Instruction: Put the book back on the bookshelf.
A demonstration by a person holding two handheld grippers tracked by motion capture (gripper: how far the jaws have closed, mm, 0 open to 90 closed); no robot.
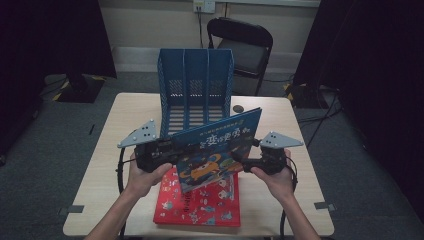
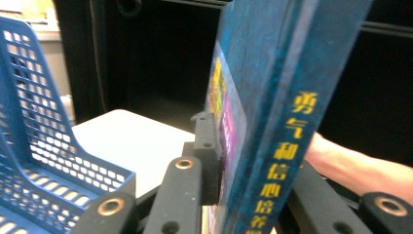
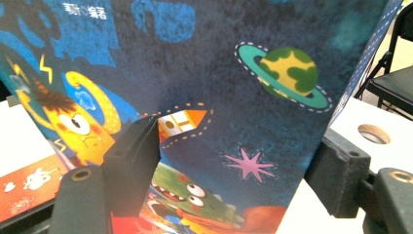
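Observation:
A dark blue picture book (image 1: 220,140) with cartoon monsters is held up, tilted, above a red book (image 1: 205,205) that lies flat near the table's front edge. My left gripper (image 1: 172,147) is shut on the blue book's left side. In the left gripper view the book's spine (image 2: 272,97) with yellow characters stands upright between the jaws, and the gripper (image 2: 243,161) presses on its covers. My right gripper (image 1: 246,162) is at the book's right lower edge. In the right gripper view its cover (image 3: 219,73) faces me, and the gripper (image 3: 238,146) is open wide, one jaw before the cover, the other past its edge.
A blue three-slot file rack (image 1: 196,80) stands at the back middle of the table (image 1: 125,120), also near my left gripper (image 2: 39,122). A cable hole (image 1: 238,108) lies right of it. A black folding chair (image 1: 245,45) stands behind the table.

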